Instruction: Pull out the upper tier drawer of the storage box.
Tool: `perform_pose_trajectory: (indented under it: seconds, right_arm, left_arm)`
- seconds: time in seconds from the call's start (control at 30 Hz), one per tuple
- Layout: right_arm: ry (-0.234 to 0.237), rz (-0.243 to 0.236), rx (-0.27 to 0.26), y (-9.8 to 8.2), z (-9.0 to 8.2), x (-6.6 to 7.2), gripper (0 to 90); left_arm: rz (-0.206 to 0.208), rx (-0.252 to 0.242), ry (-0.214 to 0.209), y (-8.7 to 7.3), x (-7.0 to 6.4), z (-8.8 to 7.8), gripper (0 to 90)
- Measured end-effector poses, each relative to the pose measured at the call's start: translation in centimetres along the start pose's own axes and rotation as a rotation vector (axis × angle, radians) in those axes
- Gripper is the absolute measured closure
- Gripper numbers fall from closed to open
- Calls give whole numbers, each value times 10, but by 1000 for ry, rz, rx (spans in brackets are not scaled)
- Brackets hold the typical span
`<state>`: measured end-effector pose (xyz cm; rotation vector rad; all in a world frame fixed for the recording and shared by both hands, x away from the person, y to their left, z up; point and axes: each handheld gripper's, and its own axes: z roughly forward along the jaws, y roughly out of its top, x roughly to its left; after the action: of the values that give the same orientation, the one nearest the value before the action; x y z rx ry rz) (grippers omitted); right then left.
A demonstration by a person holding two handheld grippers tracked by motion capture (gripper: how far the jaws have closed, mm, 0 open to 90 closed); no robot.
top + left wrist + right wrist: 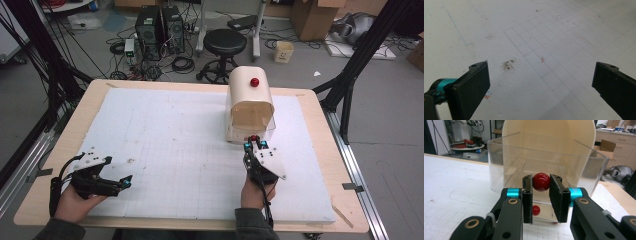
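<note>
While clamping the red knob (541, 182) (box (250, 107) lengthwise away).

The left black two-jaw gripper (125, 182) is held low at the lower left of the high view by the left hand (75, 200), its jaws spread wide apart and nothing held between them. The right black two-jaw gripper (255, 145) is held at the lower centre-right by the right hand (257, 192), pointed up-frame, its jaws closed against a small red ball-shaped knob (541, 181)
</note>
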<state>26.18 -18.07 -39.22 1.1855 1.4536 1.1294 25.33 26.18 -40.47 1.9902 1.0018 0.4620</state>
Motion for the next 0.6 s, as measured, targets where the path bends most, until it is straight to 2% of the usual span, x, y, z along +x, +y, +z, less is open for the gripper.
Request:
perform_pose_trajectory:
  seconds: [0.6]
  right_arm:
    - [5, 6, -13, -2, -10, 1, 733]
  left_arm:
    - [5, 1, 1, 0, -1, -1, 20]
